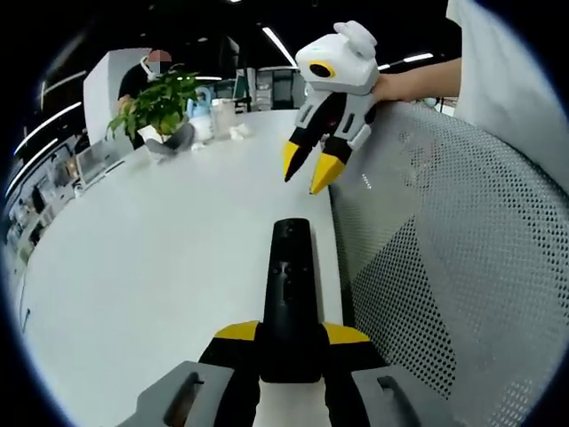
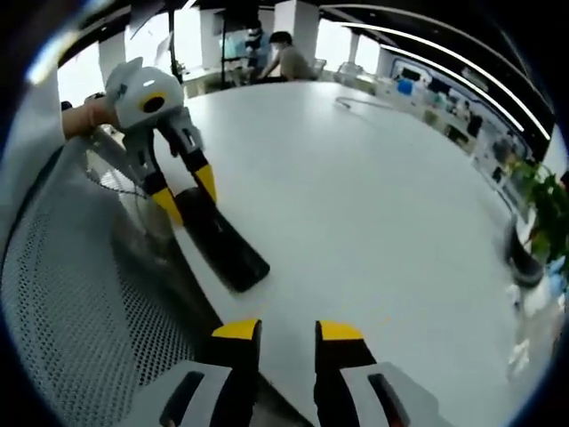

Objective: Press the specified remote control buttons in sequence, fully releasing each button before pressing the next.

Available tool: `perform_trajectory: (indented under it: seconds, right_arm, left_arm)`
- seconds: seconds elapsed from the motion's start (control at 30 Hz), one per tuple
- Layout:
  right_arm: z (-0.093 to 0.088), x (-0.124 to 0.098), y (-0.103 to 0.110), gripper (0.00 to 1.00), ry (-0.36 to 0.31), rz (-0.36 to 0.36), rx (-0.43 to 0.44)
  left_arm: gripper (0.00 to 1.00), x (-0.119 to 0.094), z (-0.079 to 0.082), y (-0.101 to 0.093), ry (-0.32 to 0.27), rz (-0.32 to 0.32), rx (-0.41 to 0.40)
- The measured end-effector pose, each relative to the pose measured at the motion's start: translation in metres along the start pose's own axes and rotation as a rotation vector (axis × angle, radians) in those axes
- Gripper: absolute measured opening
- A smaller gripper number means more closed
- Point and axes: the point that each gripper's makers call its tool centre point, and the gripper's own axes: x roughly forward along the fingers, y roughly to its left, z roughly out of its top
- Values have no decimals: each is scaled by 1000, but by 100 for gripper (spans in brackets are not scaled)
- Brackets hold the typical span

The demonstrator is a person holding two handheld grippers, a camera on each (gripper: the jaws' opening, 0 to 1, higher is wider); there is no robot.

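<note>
Left gripper view: left gripper (image 1: 289, 342) clamped on the near end of a black remote control (image 1: 290, 289), which points out over the white bench (image 1: 160, 258). Right gripper (image 1: 311, 167) hangs above and beyond it, tips slightly apart, holding nothing. Mesh chair back (image 1: 453, 258) beside the bench edge. Potted plant (image 1: 160, 102) far across. Right gripper view: right gripper (image 2: 287, 334) with a clear gap between its tips; left gripper (image 2: 185, 191) on the remote control (image 2: 222, 240).
</note>
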Motion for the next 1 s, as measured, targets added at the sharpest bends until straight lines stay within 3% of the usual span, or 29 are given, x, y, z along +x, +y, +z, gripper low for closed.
perform_trajectory:
  seconds: [0.07, 0.2, 0.33, 0.43, 0.63, 0.8, 1.0]
  right_arm:
    - [-2, 0, 4, 14, 10, 23, -1]
    - [9, -4, 10, 0, -38, 61, -13]
    - [13, -3, 14, 0, -33, 88, 20]
    - [15, -2, 18, 0, -6, 103, -27]
    - [38, 7, 28, 0, -6, 150, -121]
    - [42, 20, 33, 0, 55, 184, -237]
    - [39, 26, 28, 0, 112, 176, -320]
  left_arm:
    - [25, 0, 0, 0, 0, -2, 4]
    - [25, 0, 0, 0, -1, -5, 7]
    - [25, 0, 1, 0, -2, -6, 9]
    - [25, 0, 0, 0, -1, -7, 9]
    - [25, 1, 1, 0, 1, -9, 13]
    - [25, 1, 1, 0, 3, -11, 18]
    - [25, 0, 1, -1, 4, -10, 17]
